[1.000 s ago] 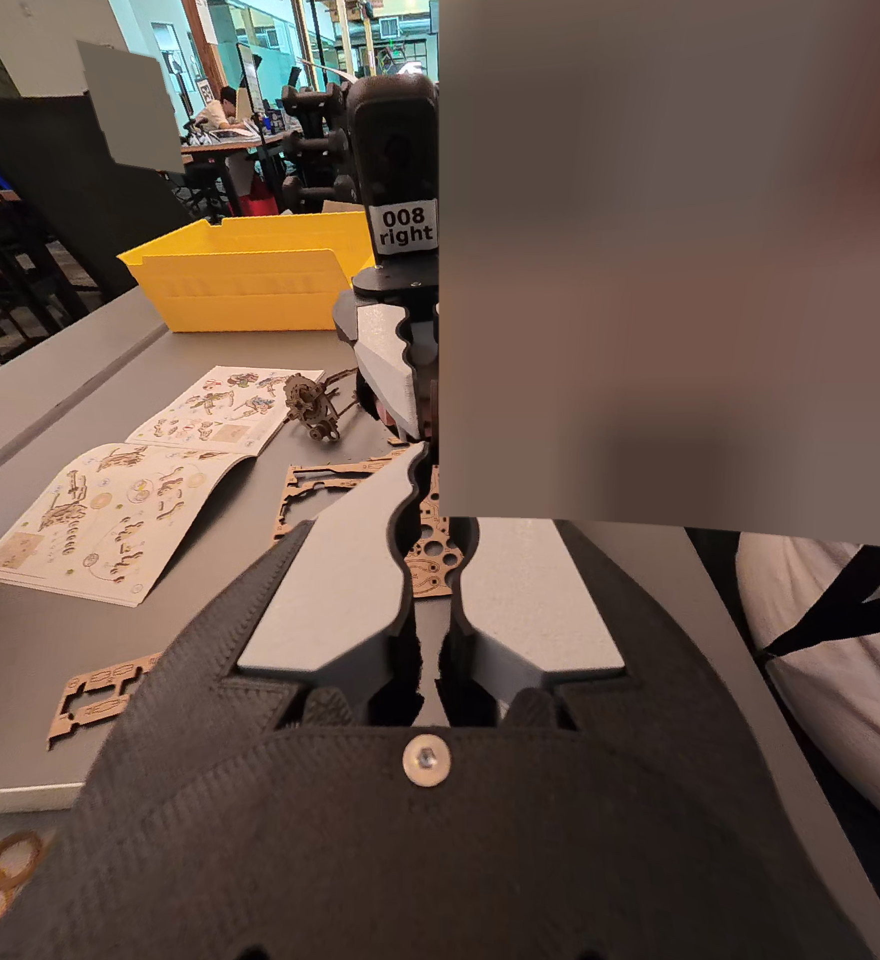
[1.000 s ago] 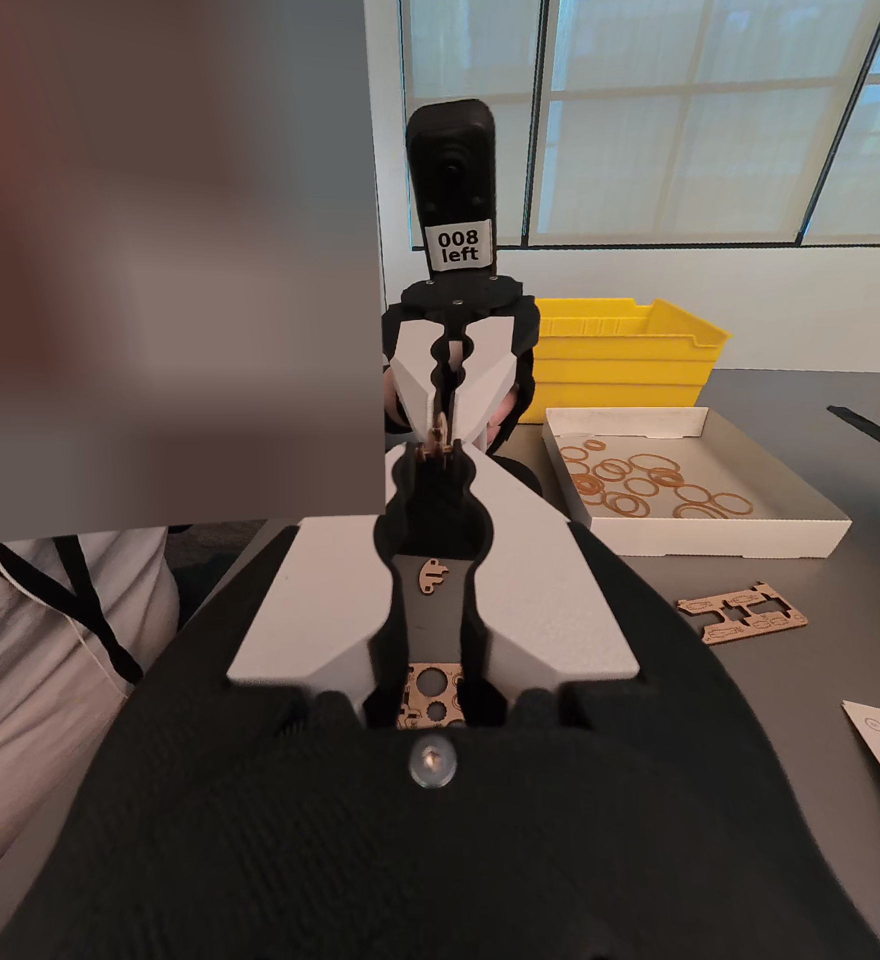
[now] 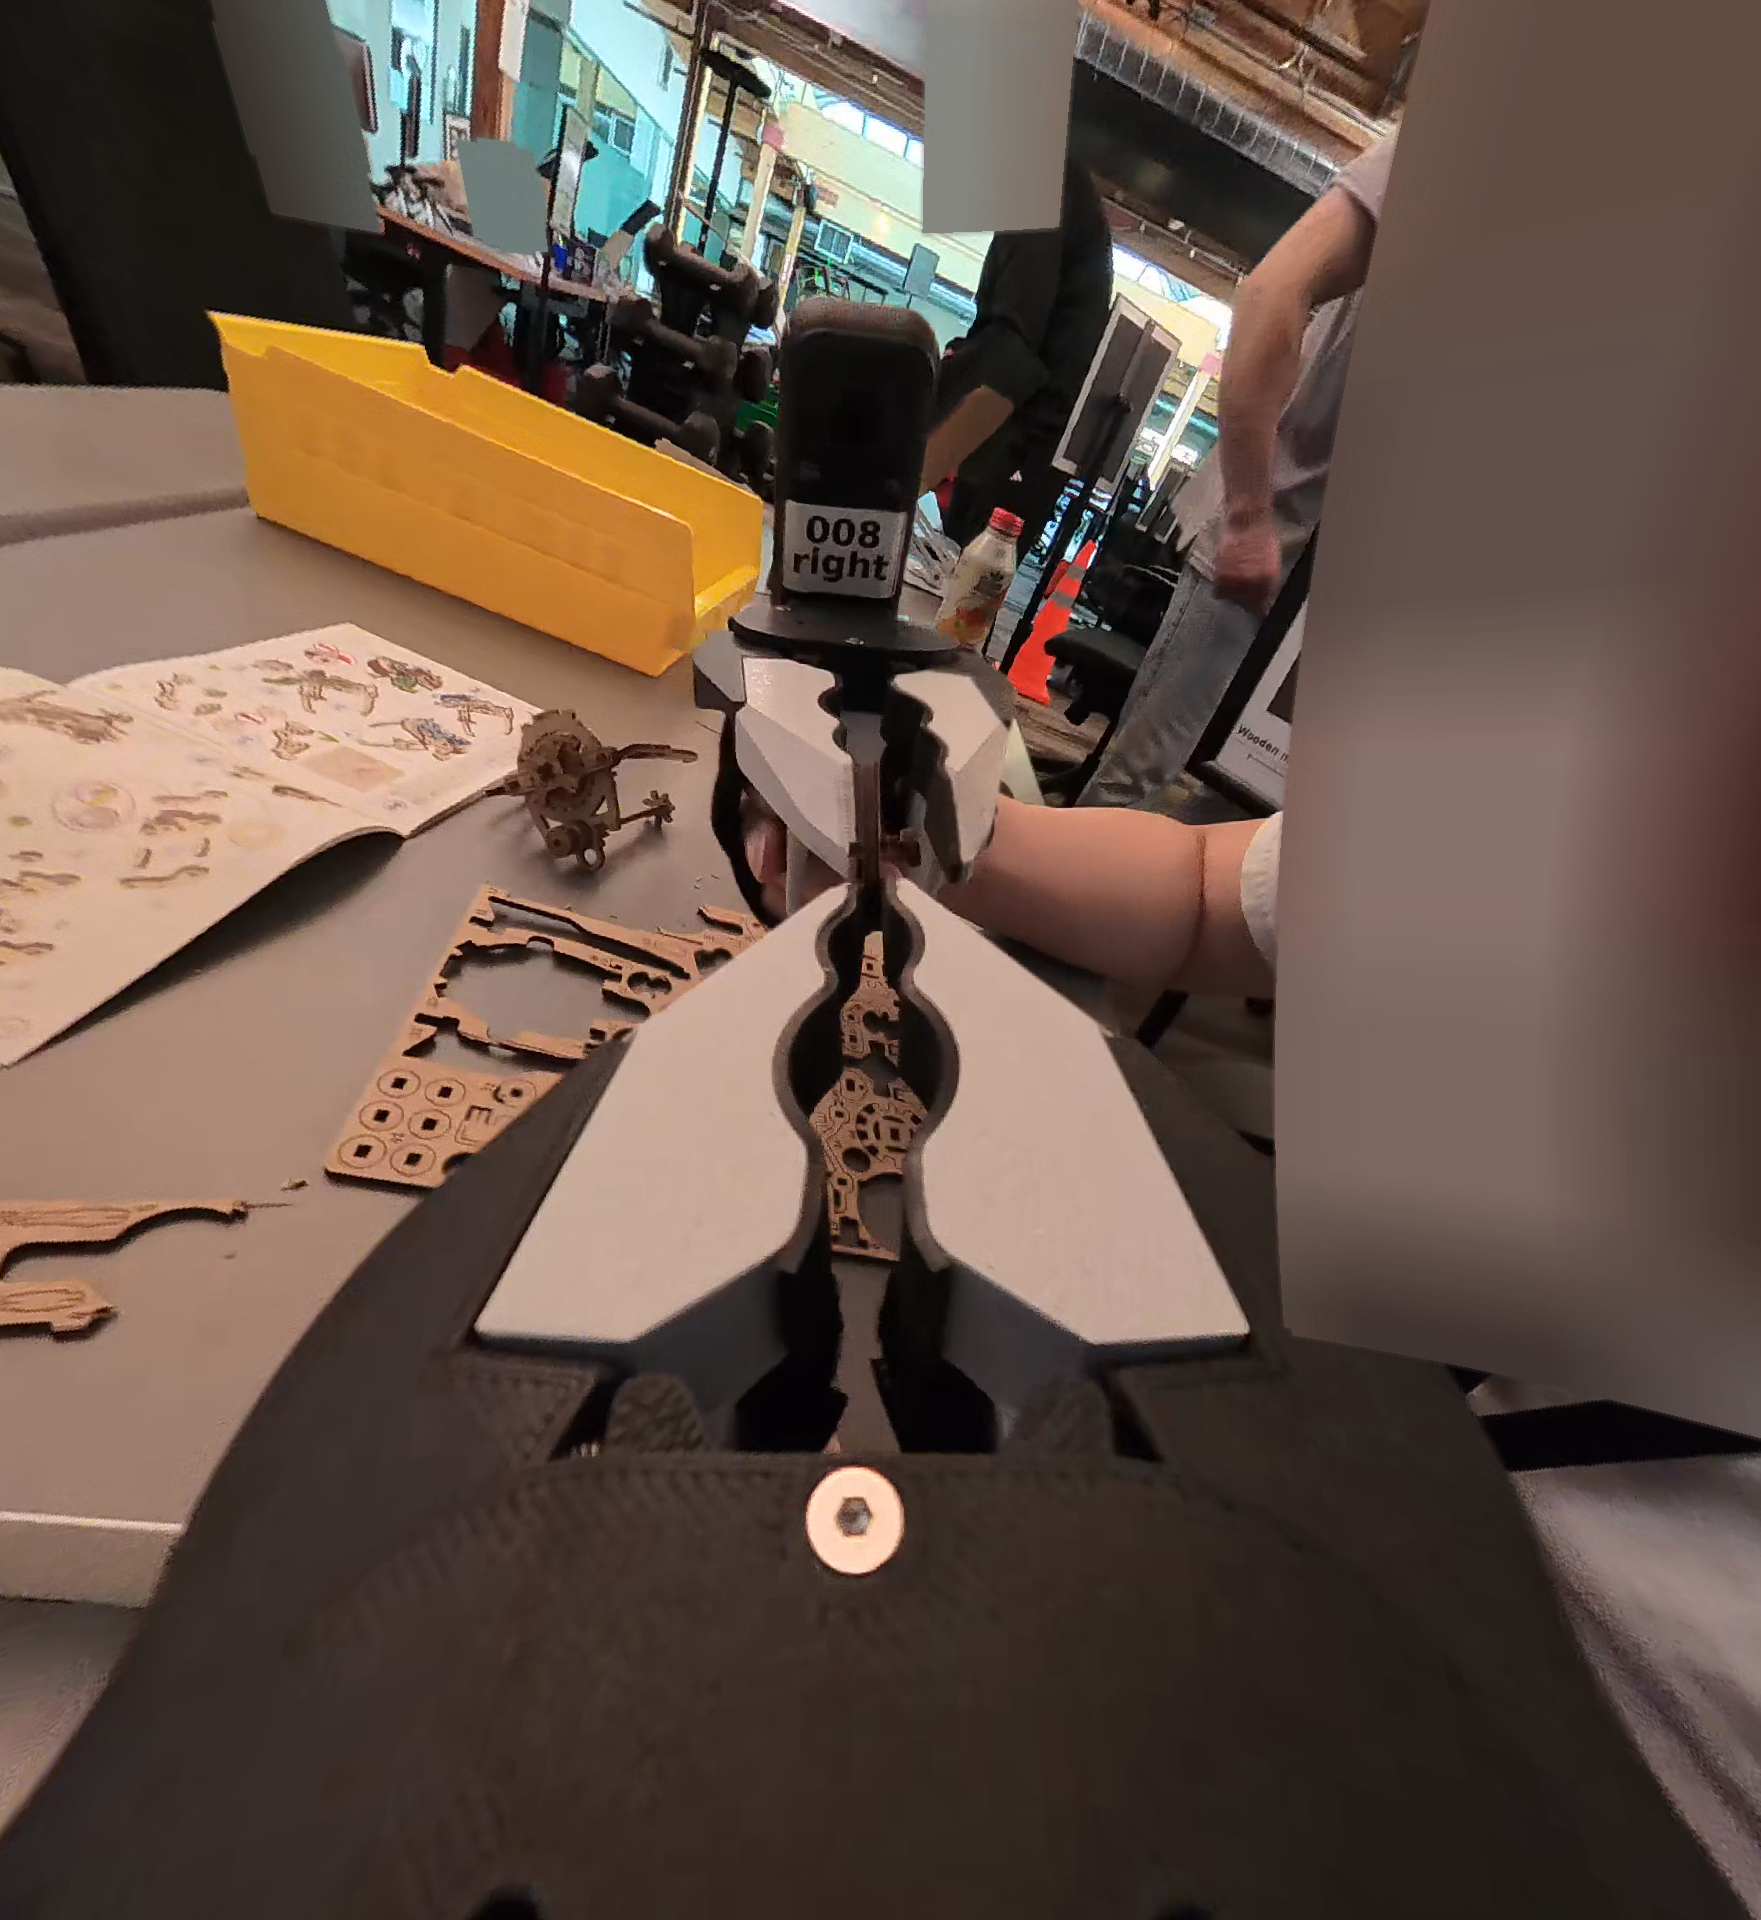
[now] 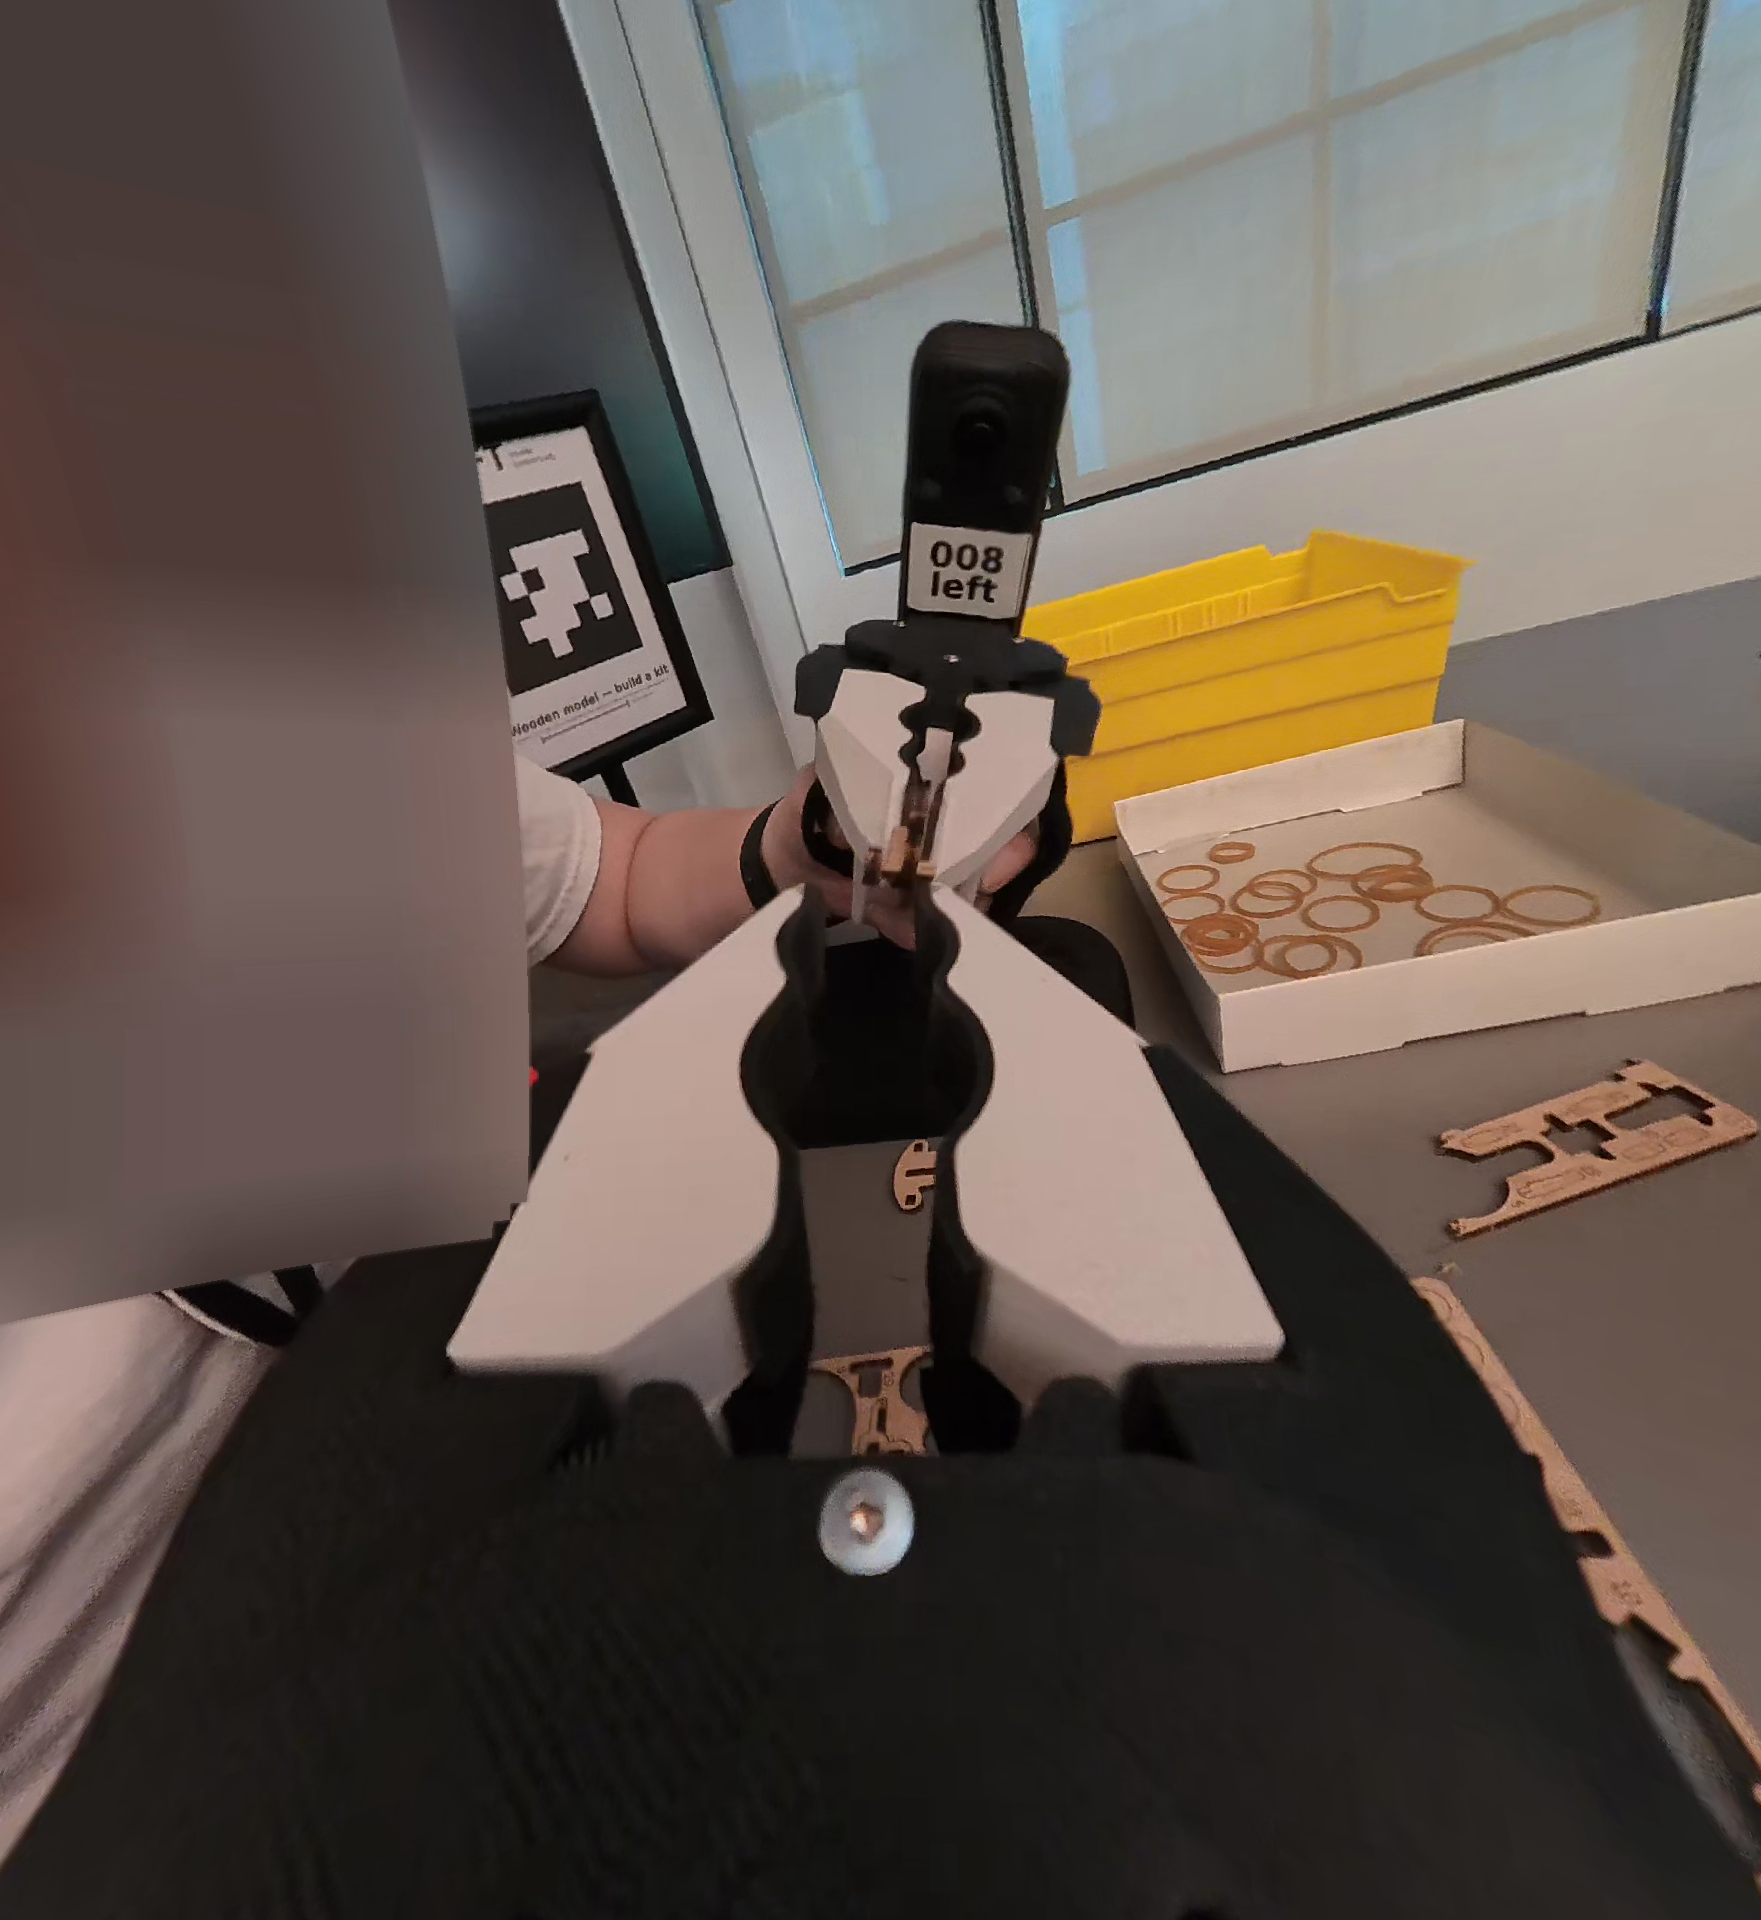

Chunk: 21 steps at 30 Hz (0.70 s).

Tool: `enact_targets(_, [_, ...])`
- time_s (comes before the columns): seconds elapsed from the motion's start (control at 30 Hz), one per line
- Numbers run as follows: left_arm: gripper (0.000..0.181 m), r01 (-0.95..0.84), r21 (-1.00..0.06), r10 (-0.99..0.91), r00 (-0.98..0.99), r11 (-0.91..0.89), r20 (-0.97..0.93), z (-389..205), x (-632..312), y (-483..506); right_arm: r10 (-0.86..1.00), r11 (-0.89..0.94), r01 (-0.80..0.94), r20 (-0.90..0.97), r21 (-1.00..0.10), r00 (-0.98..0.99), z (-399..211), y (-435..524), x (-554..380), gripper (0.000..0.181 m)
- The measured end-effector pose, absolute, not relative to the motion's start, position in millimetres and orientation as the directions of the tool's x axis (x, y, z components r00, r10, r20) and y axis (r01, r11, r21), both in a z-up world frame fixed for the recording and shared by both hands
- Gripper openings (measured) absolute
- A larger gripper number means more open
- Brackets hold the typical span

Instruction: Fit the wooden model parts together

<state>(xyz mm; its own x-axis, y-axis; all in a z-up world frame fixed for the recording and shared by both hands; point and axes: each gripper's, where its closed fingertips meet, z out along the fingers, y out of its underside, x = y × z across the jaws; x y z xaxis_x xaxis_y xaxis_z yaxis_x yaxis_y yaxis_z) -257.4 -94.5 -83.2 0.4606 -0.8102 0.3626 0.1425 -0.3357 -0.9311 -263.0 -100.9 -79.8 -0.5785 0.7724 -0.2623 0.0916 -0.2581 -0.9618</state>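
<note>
Grey tabletop [image 3: 232, 1299] lies below us, with an open instruction booklet [image 3: 159, 810], a yellow bin [image 3: 481, 520] and punched-out wooden sheets [image 3: 543, 1018] spread across it. We hold our two grippers tip to tip above the near edge. Our left gripper [image 3: 871, 896] is nearly closed, pinching a thin wooden part [image 4: 907, 842] at its tips. Our right gripper [image 4: 871, 914] is likewise narrowed, nipping a small wooden piece [image 3: 881, 852] that meets the other. We see a half-built wooden model [image 3: 580, 784] standing beside the booklet, and a white tray [image 4: 1686, 935] of wooden rings [image 4: 1302, 914] by the bin.
</note>
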Motion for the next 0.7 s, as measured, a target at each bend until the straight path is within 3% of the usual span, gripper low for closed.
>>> enact_targets(0.17, [0.001, 0.173, -0.910, -0.800, 0.434, -0.378, 0.415, -85.0, -257.4, -93.1, 0.743, -0.358, 0.114, -0.357, -0.927, -0.567, -78.2, -92.7, -264.9, 0.015])
enact_targets(0.47, [0.001, 0.174, -0.902, -0.784, 0.447, -0.396, 0.430, -89.2, -258.8, -89.8, 0.738, -0.359, 0.143, -0.375, -0.922, -0.561, -82.4, -92.4, -265.9, 0.007])
enact_targets(0.7, [0.001, 0.171, -0.904, -0.786, 0.448, -0.392, 0.426, -88.8, -258.6, -90.0, 0.722, -0.390, 0.168, -0.414, -0.905, -0.555, -84.4, -91.2, -267.9, 0.017])
